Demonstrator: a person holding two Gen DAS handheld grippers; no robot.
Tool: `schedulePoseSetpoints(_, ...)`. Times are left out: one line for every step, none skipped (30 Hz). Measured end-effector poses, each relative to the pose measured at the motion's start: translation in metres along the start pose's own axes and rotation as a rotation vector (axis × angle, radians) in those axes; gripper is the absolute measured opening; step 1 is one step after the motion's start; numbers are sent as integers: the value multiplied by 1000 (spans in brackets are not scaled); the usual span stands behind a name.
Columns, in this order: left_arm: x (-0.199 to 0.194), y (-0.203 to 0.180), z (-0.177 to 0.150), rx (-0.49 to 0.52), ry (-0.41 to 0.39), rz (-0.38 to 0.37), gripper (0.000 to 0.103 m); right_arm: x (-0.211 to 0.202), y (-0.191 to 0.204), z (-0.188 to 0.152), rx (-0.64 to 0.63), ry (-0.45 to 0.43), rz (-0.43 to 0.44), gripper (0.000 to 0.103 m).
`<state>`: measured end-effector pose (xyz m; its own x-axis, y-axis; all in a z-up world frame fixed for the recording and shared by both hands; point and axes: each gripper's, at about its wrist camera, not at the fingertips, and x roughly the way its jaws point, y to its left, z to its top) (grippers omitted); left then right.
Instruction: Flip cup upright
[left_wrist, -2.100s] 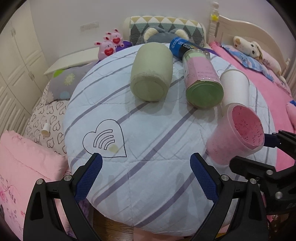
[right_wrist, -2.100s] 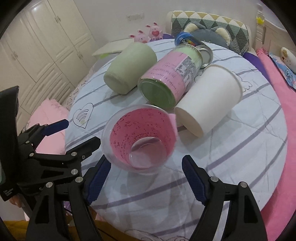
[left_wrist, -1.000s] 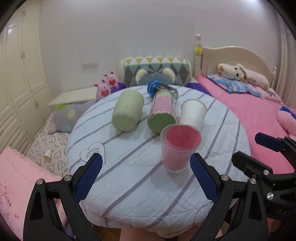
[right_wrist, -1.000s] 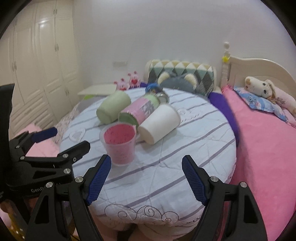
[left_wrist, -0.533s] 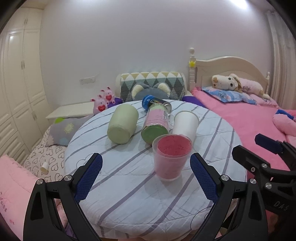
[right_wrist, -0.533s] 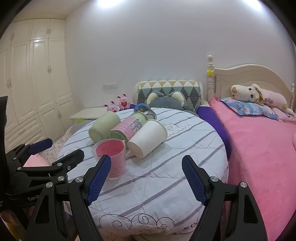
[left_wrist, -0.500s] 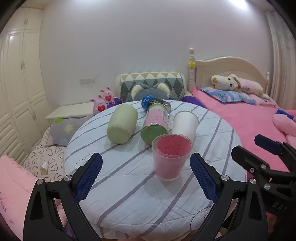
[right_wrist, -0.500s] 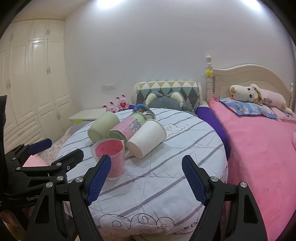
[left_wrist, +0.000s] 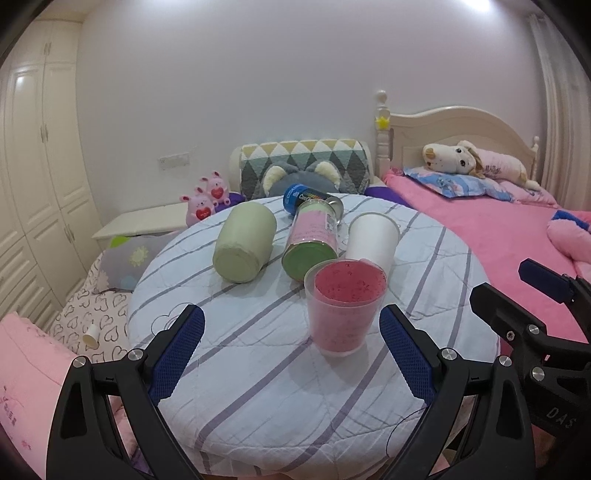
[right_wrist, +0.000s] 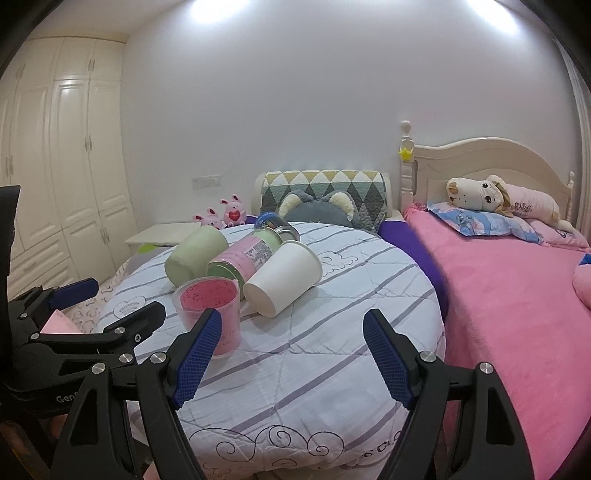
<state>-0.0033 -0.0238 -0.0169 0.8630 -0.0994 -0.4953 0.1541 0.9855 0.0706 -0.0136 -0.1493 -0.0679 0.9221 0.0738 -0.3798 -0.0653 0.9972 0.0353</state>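
A clear cup with pink lining (left_wrist: 345, 306) stands upright on the round striped table (left_wrist: 258, 369), mouth up; it also shows in the right wrist view (right_wrist: 208, 312). My left gripper (left_wrist: 291, 352) is open and empty, drawn back from the table's near edge with the cup ahead between its fingers. My right gripper (right_wrist: 291, 352) is open and empty, to the right of the cup and back from it. Each gripper shows at the edge of the other's view.
Behind the pink cup lie a white paper cup (left_wrist: 371, 238), a pink-labelled green jar (left_wrist: 314, 240), a pale green cup (left_wrist: 245, 247) and a blue can (left_wrist: 301, 195), all on their sides. A pink bed (right_wrist: 517, 288) is to the right, wardrobes (right_wrist: 55, 177) to the left.
The pink cup went from tilted between the right gripper's fingers to standing free on the table. Both grippers pulled back and up, away from the table.
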Motion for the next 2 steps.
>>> schedulePoseSetpoints(0, 0, 0, -1, -3, 2, 97, 0, 1, 0, -6, 1, 2, 80)
schedulePoseSetpoints(0, 0, 0, -1, -1, 3, 97, 0, 1, 0, -8, 3, 2, 80)
